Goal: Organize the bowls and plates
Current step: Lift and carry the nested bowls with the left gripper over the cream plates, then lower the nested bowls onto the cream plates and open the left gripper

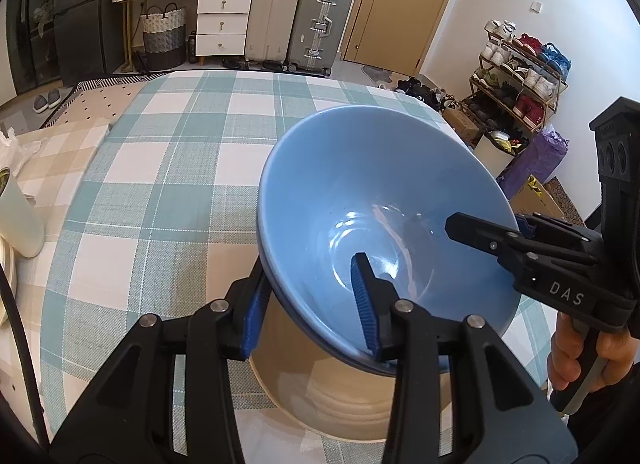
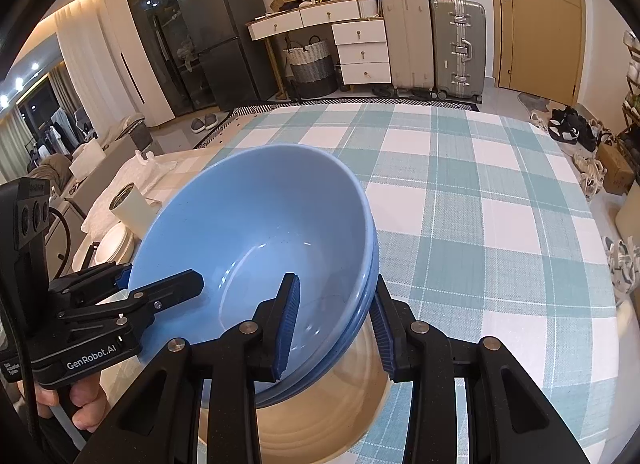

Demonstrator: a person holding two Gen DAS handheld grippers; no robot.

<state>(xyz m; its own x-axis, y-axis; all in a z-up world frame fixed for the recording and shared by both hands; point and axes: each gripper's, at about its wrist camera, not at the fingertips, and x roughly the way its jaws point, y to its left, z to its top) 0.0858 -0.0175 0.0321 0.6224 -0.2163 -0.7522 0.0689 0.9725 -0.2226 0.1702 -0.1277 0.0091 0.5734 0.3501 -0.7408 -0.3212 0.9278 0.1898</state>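
Checked teal-and-white tablecloth (image 1: 168, 168) beneath; tan ribbed ceramic plate (image 1: 332, 396) on it. Stacked glossy blue bowls (image 1: 372, 200) tilted above plate, rim clamped from opposite sides by left gripper (image 1: 316, 304) and right gripper (image 2: 334, 326), each partly closed.

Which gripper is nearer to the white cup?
Left. The left gripper grips the blue bowl's rim on the side toward the white cup; the right gripper grips the opposite rim, farther away.
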